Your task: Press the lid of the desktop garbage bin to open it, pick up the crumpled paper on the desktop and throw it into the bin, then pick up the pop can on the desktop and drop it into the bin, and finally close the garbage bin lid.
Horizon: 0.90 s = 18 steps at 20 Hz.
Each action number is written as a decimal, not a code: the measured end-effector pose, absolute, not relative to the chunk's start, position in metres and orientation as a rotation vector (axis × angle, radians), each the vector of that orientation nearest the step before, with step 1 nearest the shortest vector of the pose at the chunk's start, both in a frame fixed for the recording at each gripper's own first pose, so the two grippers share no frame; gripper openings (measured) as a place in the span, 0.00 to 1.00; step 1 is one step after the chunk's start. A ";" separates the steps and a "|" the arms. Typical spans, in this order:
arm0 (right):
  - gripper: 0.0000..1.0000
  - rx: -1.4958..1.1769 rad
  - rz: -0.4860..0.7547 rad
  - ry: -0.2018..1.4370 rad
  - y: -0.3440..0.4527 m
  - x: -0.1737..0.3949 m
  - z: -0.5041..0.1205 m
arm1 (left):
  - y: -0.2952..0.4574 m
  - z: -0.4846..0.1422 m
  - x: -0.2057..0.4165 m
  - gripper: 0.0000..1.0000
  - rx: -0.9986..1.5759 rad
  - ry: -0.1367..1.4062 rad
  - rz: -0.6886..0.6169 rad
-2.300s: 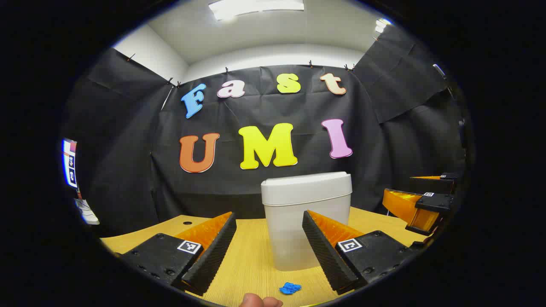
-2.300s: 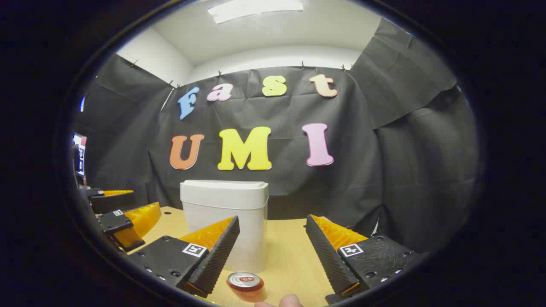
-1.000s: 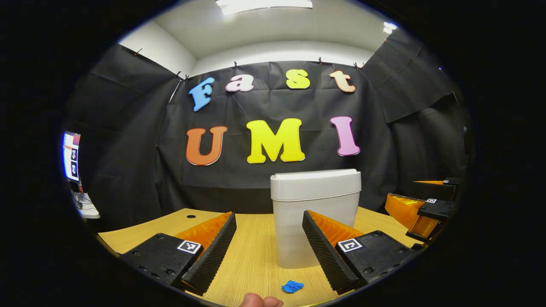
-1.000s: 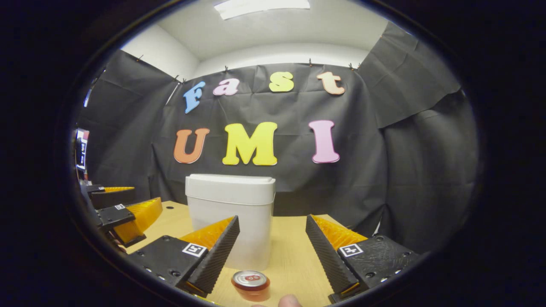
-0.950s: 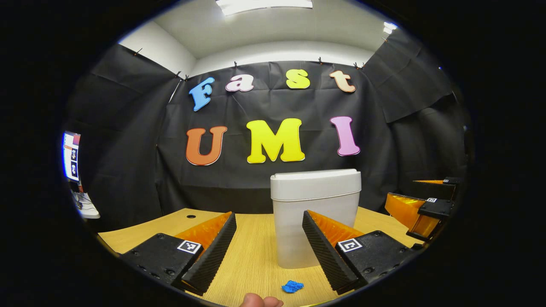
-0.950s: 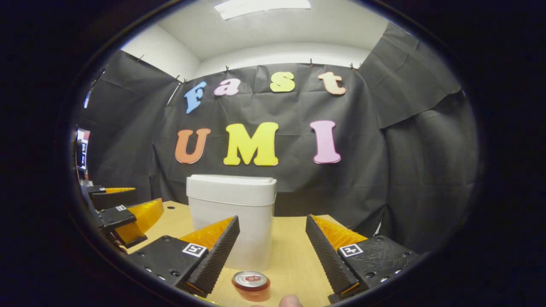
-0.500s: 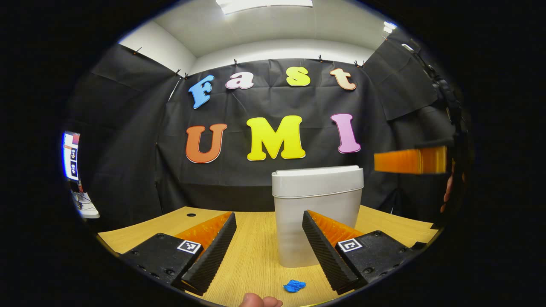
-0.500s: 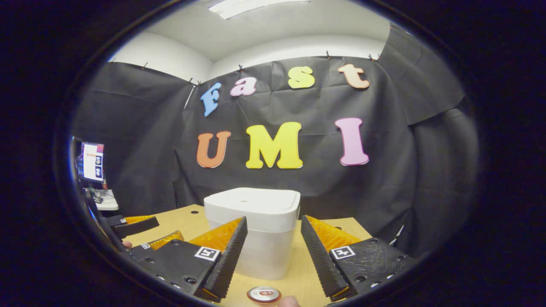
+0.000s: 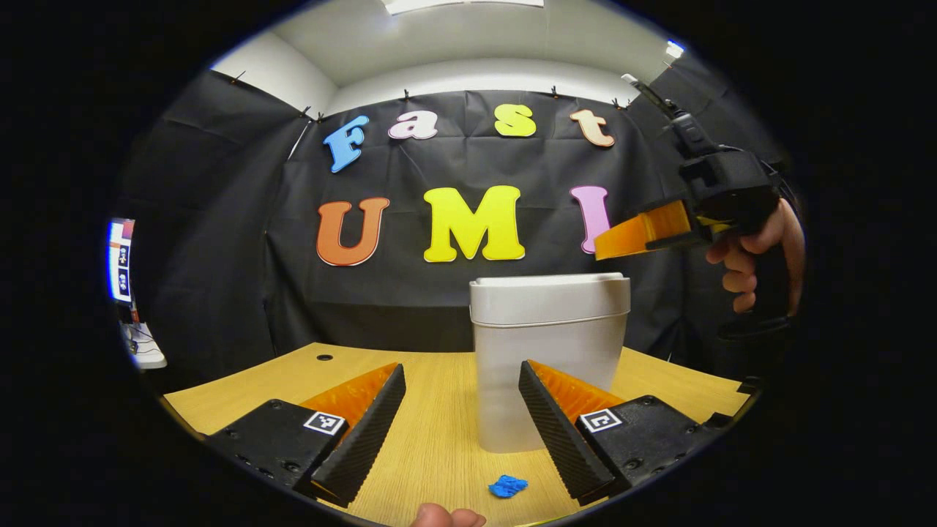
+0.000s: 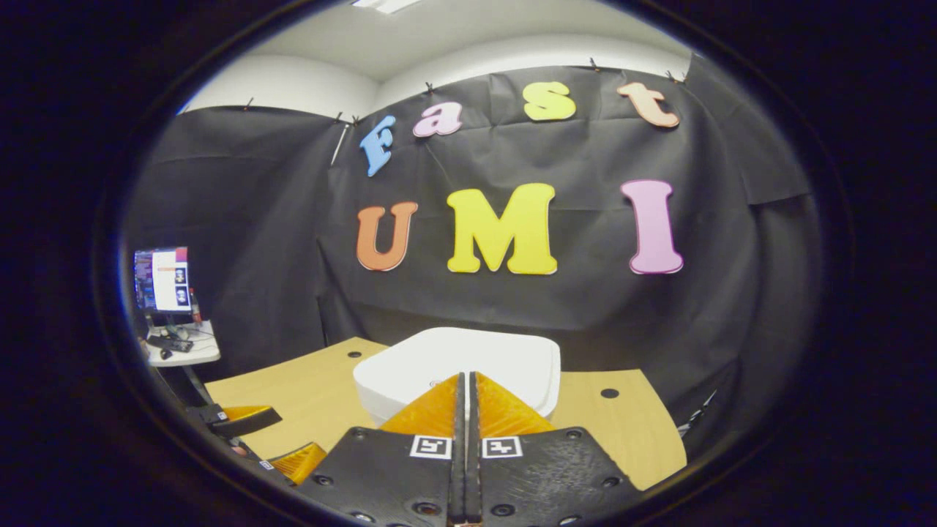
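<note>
The white bin [image 9: 547,366] stands on the wooden desk [image 9: 432,432] with its lid [image 9: 549,287] closed. A small blue crumpled paper [image 9: 507,485] lies on the desk in front of the bin, between the tips of my left gripper [image 9: 463,432], which is open and low over the desk. My right gripper [image 10: 464,377] is shut with nothing in it and hovers above the near edge of the bin lid [image 10: 468,359]. In the left gripper view the right gripper [image 9: 609,245] hangs above the bin's right side, held by a hand [image 9: 754,249].
A side table with a monitor [image 10: 162,279] stands beyond the desk's left end. The desk [image 10: 307,399] has small round holes near its back edge. The left gripper [image 10: 245,421] sits low at the left in the right gripper view.
My right gripper has risen from desk level to above the bin lid, and its fingers have closed. The left gripper has barely moved.
</note>
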State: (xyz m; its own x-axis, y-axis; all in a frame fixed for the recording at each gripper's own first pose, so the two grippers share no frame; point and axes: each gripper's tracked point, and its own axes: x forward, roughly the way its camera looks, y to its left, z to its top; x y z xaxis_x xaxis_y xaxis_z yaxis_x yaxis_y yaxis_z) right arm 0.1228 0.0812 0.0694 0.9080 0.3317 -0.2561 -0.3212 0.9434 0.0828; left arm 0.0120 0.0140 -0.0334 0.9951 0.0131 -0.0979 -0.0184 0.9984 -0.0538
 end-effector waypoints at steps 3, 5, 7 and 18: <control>0.00 0.026 0.316 0.306 0.081 0.145 0.065 | 0.012 -0.039 0.014 1.00 -0.064 0.111 0.000; 0.01 0.030 0.324 0.360 0.084 0.153 0.056 | 0.011 -0.048 0.016 1.00 -0.068 0.141 -0.008; 0.01 0.036 0.331 0.408 0.084 0.159 0.050 | 0.014 -0.053 0.017 1.00 -0.077 0.159 -0.008; 0.00 0.114 0.373 0.455 0.077 0.159 0.055 | 0.040 -0.062 0.021 1.00 -0.117 0.187 0.044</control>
